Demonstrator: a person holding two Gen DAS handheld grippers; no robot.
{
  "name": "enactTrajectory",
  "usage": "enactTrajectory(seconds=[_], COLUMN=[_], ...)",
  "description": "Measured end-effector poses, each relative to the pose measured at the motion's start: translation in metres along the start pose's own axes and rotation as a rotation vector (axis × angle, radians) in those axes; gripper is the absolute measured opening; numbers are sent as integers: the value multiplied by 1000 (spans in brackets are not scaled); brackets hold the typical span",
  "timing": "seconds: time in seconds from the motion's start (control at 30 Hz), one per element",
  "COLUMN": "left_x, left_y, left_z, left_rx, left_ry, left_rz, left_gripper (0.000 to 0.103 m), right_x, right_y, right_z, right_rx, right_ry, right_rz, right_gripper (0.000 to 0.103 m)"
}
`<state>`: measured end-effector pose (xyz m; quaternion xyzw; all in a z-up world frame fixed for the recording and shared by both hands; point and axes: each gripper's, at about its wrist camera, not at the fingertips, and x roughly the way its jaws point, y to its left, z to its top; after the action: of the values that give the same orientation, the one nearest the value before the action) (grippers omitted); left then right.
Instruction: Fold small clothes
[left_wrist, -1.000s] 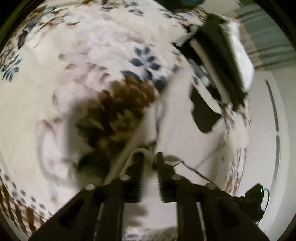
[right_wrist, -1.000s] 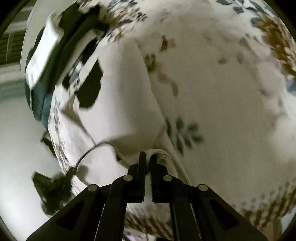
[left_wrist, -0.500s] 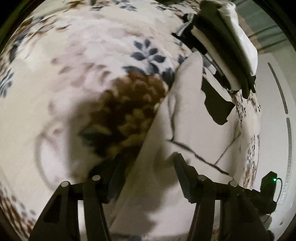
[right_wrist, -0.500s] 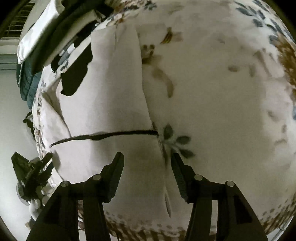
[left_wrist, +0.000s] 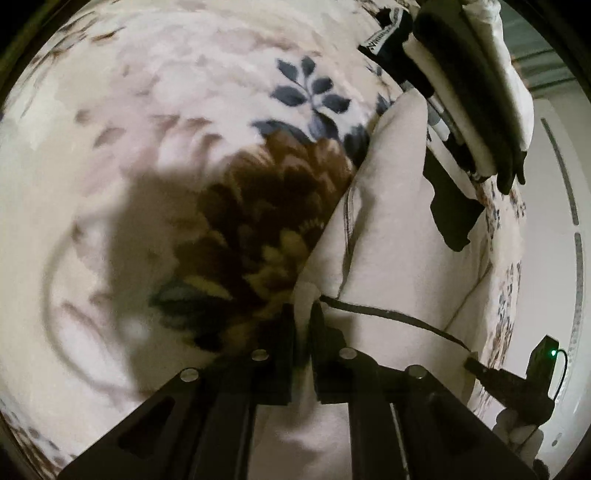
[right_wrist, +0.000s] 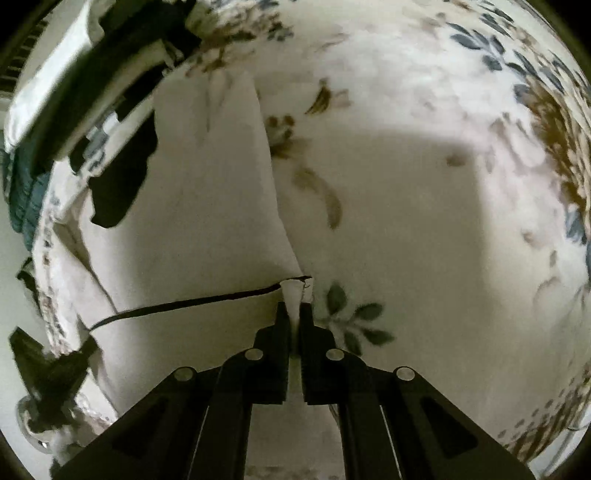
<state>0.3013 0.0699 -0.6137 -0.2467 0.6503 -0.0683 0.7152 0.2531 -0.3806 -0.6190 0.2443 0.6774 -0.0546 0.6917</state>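
Note:
A small cream-white garment (left_wrist: 391, 229) with a black patch and a thin black line lies flat on a floral blanket (left_wrist: 184, 110). My left gripper (left_wrist: 303, 314) is shut on the garment's left edge. In the right wrist view the same garment (right_wrist: 207, 206) lies left of centre, and my right gripper (right_wrist: 293, 310) is shut on its right edge where the black line ends. The other gripper (left_wrist: 517, 384) shows at the lower right of the left wrist view.
A stack of folded black and white clothes (left_wrist: 465, 81) sits at the garment's far end; it also shows in the right wrist view (right_wrist: 81, 81). The blanket (right_wrist: 424, 184) spreads to the right. The bed's edge and a pale wall (left_wrist: 554, 258) lie beyond the garment.
Both grippers opened half a second ago over the flat garment, then closed again, each pinching a fold of its side edge at the black line.

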Motion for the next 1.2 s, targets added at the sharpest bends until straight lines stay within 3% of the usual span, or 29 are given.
enactTrajectory(seconds=[0.07, 0.1, 0.13, 0.17, 0.2, 0.23, 0.3, 0.4, 0.57, 0.7, 0.77, 0.87, 0.97, 1.03, 1.07, 1.1, 1.2], left_x=[-5, -11, -18, -22, -27, -33, -39, -36, -4, 25, 37, 63, 71, 62, 58, 48, 22], left_y=[-8, -14, -22, -26, -33, -40, -53, -73, -99, -126, -134, -140, -140, -139, -139, -136, -131], left_z=[3, 5, 9, 12, 17, 24, 40, 66, 112, 136, 142, 148, 148, 146, 145, 141, 132], left_rx=[27, 45, 63, 71, 76, 80, 95, 124, 201, 358, 416, 487, 518, 517, 515, 508, 485], left_ry=[9, 2, -16, -30, -49, -76, -124, -175, -137, -116, -92, -15, 3, -18, -27, -43, -82], left_rz=[15, 24, 22, 23, 24, 2, -29, 19, 129, 206, 227, 251, 232, 200, 192, 180, 147], left_gripper=[10, 13, 25, 43, 52, 62, 65, 65, 65, 63, 38, 21, 4, 3, 2, 2, 2], right_x=[2, 0, -4, -9, -18, -25, -35, -45, -43, -24, -11, 15, 38, 44, 43, 39, 20], right_y=[8, 12, 15, 19, 24, 29, 40, 54, 68, 79, 87, 108, 126, 134, 136, 137, 137], right_z=[4, 6, 7, 9, 11, 13, 21, 41, 94, 141, 160, 184, 198, 202, 203, 203, 198], right_rx=[-14, -18, -19, -20, -27, -40, -63, -81, -68, -102, -147, -246, -333, -362, -370, -370, -348], right_ry=[24, 36, 36, 28, 14, 2, -22, -68, -118, -104, -88, -41, 13, 13, 5, -7, -54], right_rz=[-36, -54, -54, -47, -39, -37, -24, 22, 22, -30, -60, -102, -130, -156, -163, -157, -118], right_gripper=[14, 28, 36, 51, 60, 63, 69, 76, 76, 76, 76, 76, 74, 48, 22, 11, 10])
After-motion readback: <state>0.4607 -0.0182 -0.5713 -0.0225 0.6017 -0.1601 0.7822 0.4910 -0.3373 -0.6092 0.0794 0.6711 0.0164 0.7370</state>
